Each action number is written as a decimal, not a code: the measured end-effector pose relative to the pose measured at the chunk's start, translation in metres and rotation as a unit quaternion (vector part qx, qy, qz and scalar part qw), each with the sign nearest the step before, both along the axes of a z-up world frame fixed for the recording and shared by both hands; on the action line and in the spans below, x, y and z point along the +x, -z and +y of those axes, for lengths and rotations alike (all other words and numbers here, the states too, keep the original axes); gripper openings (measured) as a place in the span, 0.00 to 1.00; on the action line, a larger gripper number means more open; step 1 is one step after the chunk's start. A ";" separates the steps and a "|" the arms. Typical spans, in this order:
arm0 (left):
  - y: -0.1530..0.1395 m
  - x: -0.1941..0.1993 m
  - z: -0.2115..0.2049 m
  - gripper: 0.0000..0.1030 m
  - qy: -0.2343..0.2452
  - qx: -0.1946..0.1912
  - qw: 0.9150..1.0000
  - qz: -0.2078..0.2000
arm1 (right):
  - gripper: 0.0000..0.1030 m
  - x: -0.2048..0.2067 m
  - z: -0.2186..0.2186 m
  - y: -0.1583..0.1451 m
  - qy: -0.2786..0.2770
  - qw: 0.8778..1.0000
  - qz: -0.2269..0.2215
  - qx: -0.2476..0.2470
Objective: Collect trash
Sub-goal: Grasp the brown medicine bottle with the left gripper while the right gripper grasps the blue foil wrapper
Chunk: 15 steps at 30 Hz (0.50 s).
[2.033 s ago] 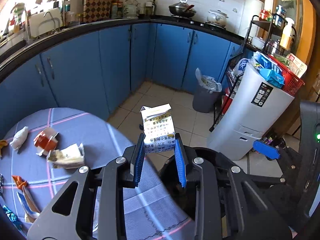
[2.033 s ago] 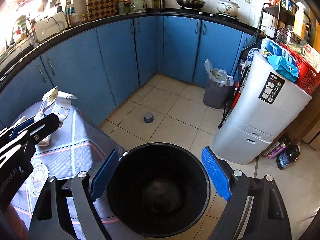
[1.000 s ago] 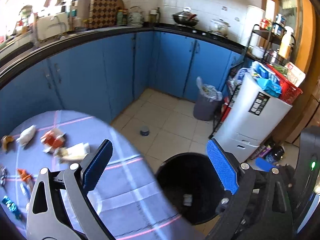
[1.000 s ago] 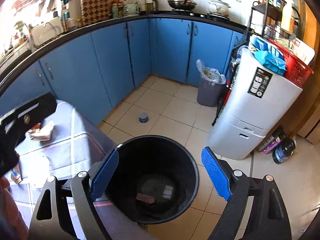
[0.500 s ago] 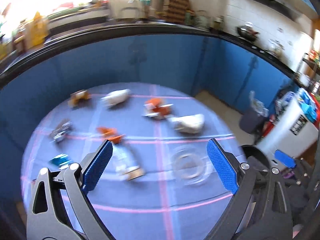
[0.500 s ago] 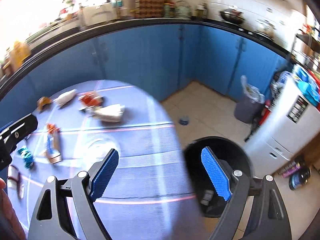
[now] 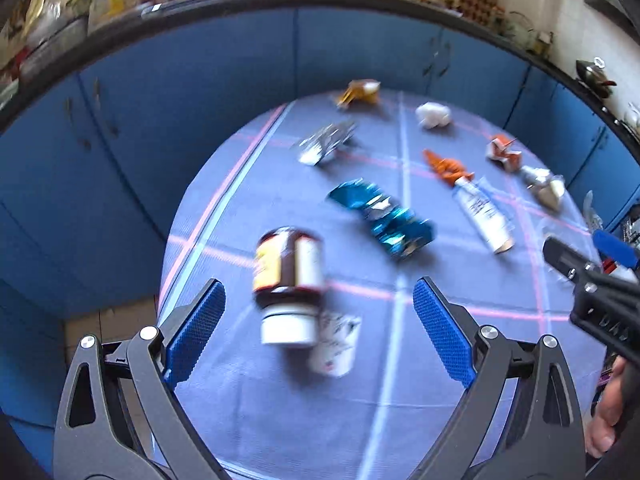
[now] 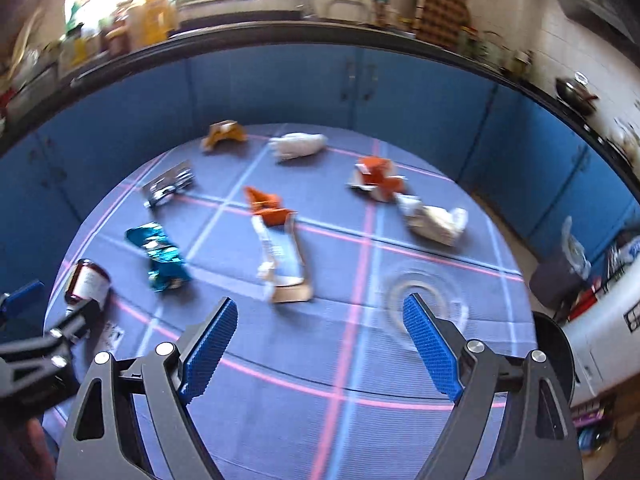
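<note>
Trash lies on a round blue table (image 7: 280, 412). My left gripper (image 7: 320, 328) is open and empty, just short of a dark jar with a white lid (image 7: 290, 276) lying on its side by a white scrap (image 7: 334, 350). Beyond lie a blue foil wrapper (image 7: 380, 216), a long white-and-orange wrapper (image 7: 476, 204) and a silver wrapper (image 7: 326, 142). My right gripper (image 8: 320, 344) is open and empty over the table (image 8: 280, 392), near the white-and-orange wrapper (image 8: 280, 256) and a clear plastic lid (image 8: 424, 300). The jar (image 8: 86, 282) shows at its left.
A black trash bin (image 8: 556, 356) stands off the table's right edge. Blue cabinets (image 7: 200, 80) curve round behind the table. More trash lies at the far side: an orange carton scrap (image 8: 376, 178), crumpled white paper (image 8: 298, 145), a tan wrapper (image 8: 224, 134).
Both grippers swung from over the bin back to the table. The left one let a small carton go into the bin and now faces the jar.
</note>
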<state>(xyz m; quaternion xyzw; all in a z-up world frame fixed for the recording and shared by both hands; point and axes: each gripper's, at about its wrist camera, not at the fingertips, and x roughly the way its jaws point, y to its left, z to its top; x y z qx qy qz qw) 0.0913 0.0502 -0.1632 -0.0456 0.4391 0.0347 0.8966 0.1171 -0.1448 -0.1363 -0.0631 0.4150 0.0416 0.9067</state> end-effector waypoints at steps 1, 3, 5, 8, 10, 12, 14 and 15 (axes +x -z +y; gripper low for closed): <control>0.005 0.000 0.004 0.89 0.000 0.001 1.000 0.001 | 0.80 0.001 0.007 0.001 -0.005 1.000 0.001 -0.005; 0.012 0.002 0.010 0.82 -0.001 0.002 1.000 0.008 | 0.80 0.002 0.018 0.002 -0.013 1.000 0.004 -0.015; 0.020 0.007 0.018 0.73 -0.001 -0.009 1.000 0.019 | 0.80 0.004 0.027 0.004 -0.021 0.999 0.007 -0.024; 0.029 0.014 0.025 0.60 -0.001 -0.023 0.999 0.032 | 0.80 0.010 0.040 0.008 -0.031 0.999 0.016 -0.030; 0.032 0.018 0.028 0.55 0.001 -0.029 0.999 0.035 | 0.80 0.015 0.048 0.012 -0.042 0.998 0.028 -0.024; 0.033 0.020 0.033 0.46 0.002 -0.032 0.999 0.036 | 0.80 0.021 0.055 0.016 -0.052 0.998 0.037 -0.015; 0.033 0.022 0.040 0.46 0.001 -0.037 0.999 0.034 | 0.79 0.025 0.064 0.019 -0.063 0.997 0.043 -0.008; 0.033 0.024 0.044 0.45 -0.001 -0.039 0.999 0.033 | 0.79 0.028 0.069 0.020 -0.069 0.997 0.045 -0.004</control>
